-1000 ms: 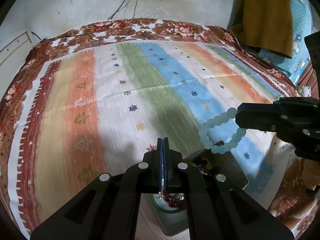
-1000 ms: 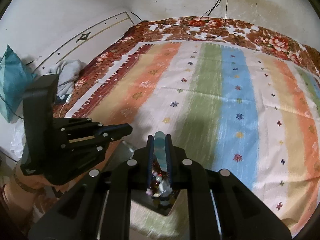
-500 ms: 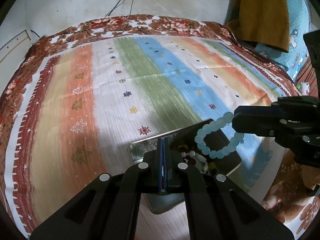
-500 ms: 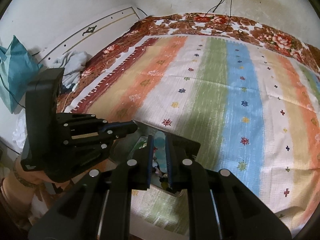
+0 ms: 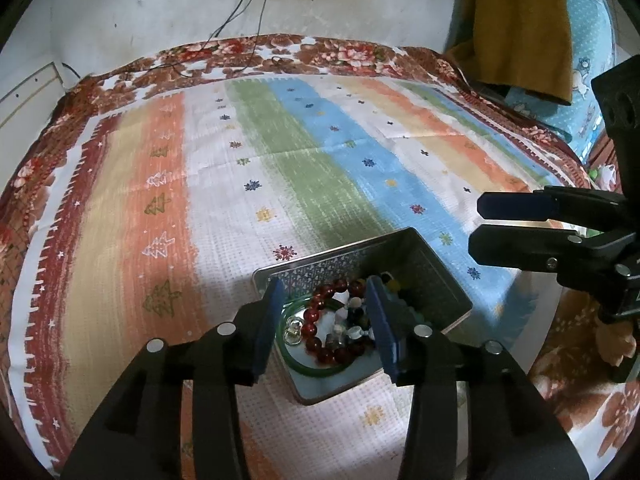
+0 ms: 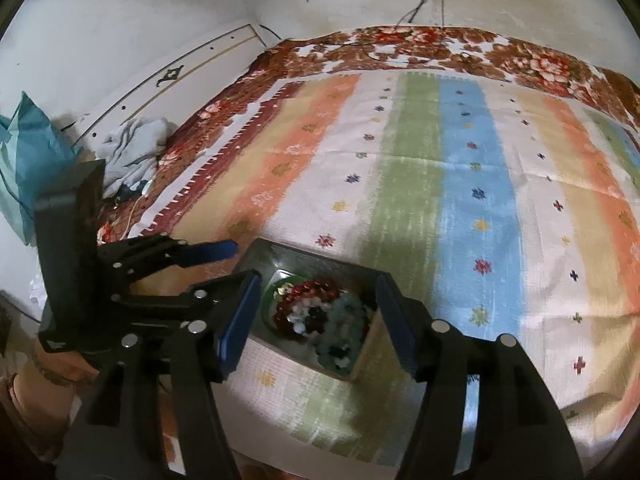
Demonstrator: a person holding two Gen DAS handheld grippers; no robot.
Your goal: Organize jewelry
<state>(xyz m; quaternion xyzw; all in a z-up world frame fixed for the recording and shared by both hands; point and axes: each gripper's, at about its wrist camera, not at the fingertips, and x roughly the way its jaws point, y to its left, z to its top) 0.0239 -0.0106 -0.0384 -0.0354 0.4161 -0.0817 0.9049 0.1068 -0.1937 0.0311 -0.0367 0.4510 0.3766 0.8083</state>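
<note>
An open metal tin [image 5: 428, 264] sits on the striped cloth near the front edge. It holds a red bead bracelet [image 5: 320, 304], a green bangle [image 5: 316, 368] and mixed beads. The pale blue-green bead bracelet [image 6: 348, 316] lies in the tin's right side. My left gripper [image 5: 326, 320] is open and empty just above the tin. My right gripper [image 6: 316, 316] is open and empty over the tin; in the left wrist view it [image 5: 478, 224] hangs to the tin's right. The left gripper shows in the right wrist view [image 6: 240, 264].
The striped cloth [image 5: 280, 160] covers a floral blanket [image 5: 340, 52] on a bed. Cables [image 5: 240, 8] run down the wall behind. A mustard cloth [image 5: 520, 24] and blue pillow [image 5: 588, 92] lie at the right. A rumpled pale cloth [image 6: 132, 148] lies at the left.
My right gripper opened and let the pale blue-green bracelet fall into the tin. My left gripper opened too. Both views drew back and the tin came into full sight.
</note>
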